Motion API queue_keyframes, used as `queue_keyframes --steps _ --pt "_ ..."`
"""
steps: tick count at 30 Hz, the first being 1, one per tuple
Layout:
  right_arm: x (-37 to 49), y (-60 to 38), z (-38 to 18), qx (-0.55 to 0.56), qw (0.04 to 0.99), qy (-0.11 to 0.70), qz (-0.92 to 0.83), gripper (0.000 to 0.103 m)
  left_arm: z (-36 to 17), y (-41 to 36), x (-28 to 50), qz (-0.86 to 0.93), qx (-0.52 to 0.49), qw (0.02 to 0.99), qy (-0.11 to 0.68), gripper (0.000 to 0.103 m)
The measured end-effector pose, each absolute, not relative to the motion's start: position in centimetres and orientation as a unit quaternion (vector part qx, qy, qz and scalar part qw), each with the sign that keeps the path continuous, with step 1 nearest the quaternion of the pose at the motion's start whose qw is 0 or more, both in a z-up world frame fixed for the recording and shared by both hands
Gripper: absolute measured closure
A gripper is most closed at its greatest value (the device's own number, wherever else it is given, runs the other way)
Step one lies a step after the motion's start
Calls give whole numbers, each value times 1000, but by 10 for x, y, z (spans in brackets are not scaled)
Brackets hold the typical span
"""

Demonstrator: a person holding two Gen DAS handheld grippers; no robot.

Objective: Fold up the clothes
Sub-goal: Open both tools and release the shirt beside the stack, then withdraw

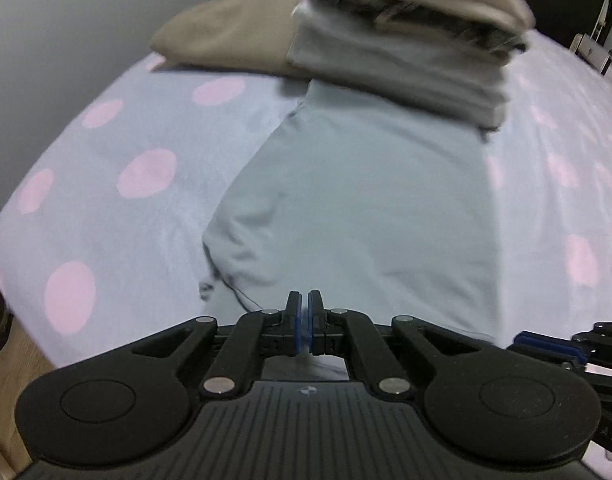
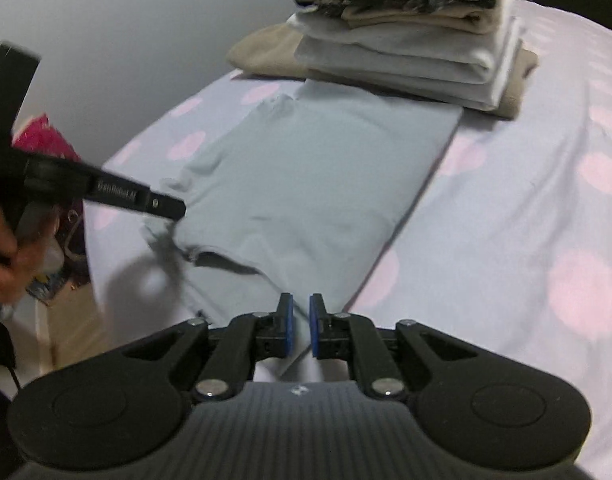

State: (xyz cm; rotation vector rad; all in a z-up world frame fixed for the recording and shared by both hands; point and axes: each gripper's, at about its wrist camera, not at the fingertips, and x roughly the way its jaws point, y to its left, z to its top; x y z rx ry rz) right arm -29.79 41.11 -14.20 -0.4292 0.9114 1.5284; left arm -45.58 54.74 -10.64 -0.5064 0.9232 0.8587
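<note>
Left gripper (image 1: 305, 312) pinches the pale blue shirt's (image 1: 358, 208) hem. Right gripper (image 2: 301, 316) sits slightly apart, holding nothing, above the shirt's edge.

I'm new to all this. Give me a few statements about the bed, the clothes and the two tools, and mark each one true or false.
1. A pale grey garment lies spread out on the spotted bedsheet. True.
2. The stack of folded clothes sits at the near edge of the bed, right under the tools. False: it is at the far end of the bed, past the grey garment.
3. The left tool has its pads nearly together. True: some fabric seems to be pinched between them.
4. The right tool is clamped around a sock. False: no sock is visible, and there is a small gap between its pads.
5. The bedsheet has pink spots. True.
</note>
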Motion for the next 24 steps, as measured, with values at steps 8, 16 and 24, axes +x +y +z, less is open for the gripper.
queue_keyframes --steps 8,16,24 --pt "-291 353 -84 -151 652 366 646 53 -41 461 -456 443 -234 796 339 65" --pt "-288 295 -36 -163 689 306 637 27 -6 385 -442 487 -170 795 320 40" --pt "-276 261 -35 -164 698 314 623 26 -26 350 -435 488 -189 779 345 39"
